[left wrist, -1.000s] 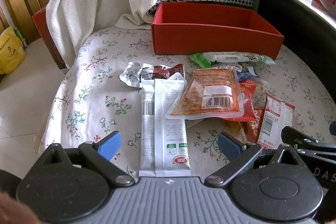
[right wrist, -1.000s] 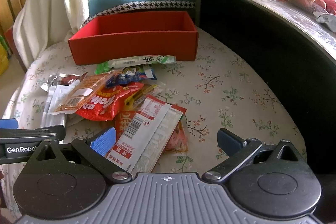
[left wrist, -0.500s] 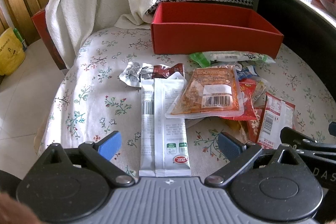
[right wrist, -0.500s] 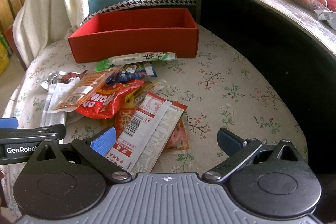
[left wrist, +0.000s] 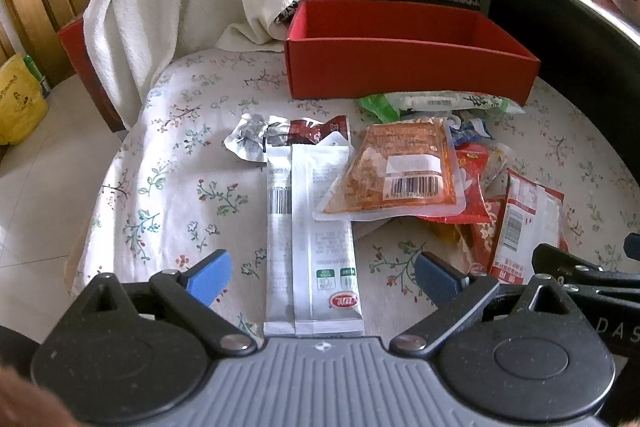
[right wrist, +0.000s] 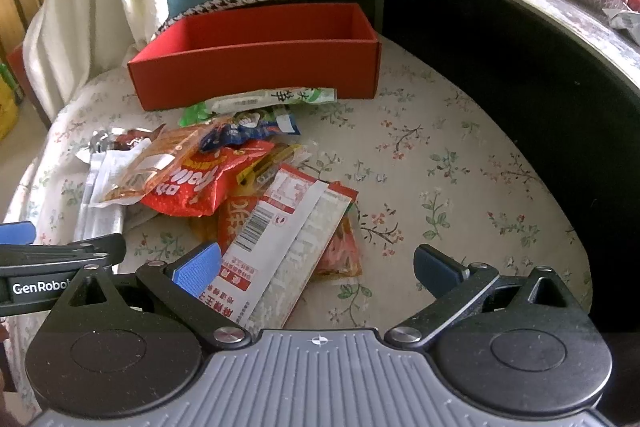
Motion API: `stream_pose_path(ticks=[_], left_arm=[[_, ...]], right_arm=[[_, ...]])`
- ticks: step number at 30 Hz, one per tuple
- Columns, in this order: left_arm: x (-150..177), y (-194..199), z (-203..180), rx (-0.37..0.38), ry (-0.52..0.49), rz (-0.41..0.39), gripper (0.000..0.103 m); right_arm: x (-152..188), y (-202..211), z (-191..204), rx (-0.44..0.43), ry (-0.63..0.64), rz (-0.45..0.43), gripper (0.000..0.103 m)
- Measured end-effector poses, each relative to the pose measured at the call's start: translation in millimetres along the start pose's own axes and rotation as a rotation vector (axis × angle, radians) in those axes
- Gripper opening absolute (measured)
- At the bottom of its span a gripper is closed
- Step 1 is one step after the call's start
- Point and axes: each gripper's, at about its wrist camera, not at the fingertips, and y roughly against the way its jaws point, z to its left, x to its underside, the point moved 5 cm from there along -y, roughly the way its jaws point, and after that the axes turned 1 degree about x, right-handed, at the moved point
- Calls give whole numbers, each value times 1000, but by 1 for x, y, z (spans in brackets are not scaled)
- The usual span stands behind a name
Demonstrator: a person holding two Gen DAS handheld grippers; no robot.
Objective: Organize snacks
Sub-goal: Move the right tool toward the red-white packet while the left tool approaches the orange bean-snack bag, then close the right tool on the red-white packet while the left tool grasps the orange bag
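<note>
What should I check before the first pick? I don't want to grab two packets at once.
1. Left gripper open, holding nothing: ok.
2. Right gripper open, holding nothing: ok.
3. Red box has room; visible interior looks bare: ok.
4. White packet between the left gripper's fingers, near end uncovered: ok.
5. White packet free of the pile: not ok, the orange packet overlaps its far part.
6. Red-and-white packet lying alone: not ok, it rests on other packets.
</note>
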Motion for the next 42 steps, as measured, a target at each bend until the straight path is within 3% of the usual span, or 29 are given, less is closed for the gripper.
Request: stream_pose_path(ticks=[10,12,16,20,23,28,31,34,37,42], left_arm=[[1,-8,1,29,-8,21,93],[-3,-8,1,42,-5,21,89],[-20,-2,6,123,43,1,88],[-40,-3,-6,148,27,-16,88],[-52,-9,-19,146,-9,6,88],[-48,-4,-15,233,16,73,88],[-44,-4,-9,222,55,98,88],[-58,-7,-17,206,64,73,89],[-77,-23,-36,165,-1,50,89],[-84,-57,-52,104,-77,111,87]], right_arm=[[0,-10,-25,35,-71,41,103],[-1,-11,-32,32,-95,44,103],[-4,-12,-41,6,-140,49,103],[-5,-16,-41,-43,-169,75,103],[-5,-18,-39,-60,-161,84,103],[-2,-23,-45,-96,-186,128,103],[-2,-23,-46,-127,-208,140,103],[-4,-22,-45,-151,-211,138,103],[-4,-21,-45,-164,-212,136,103],[1,-22,-53,-162,-220,152,103]])
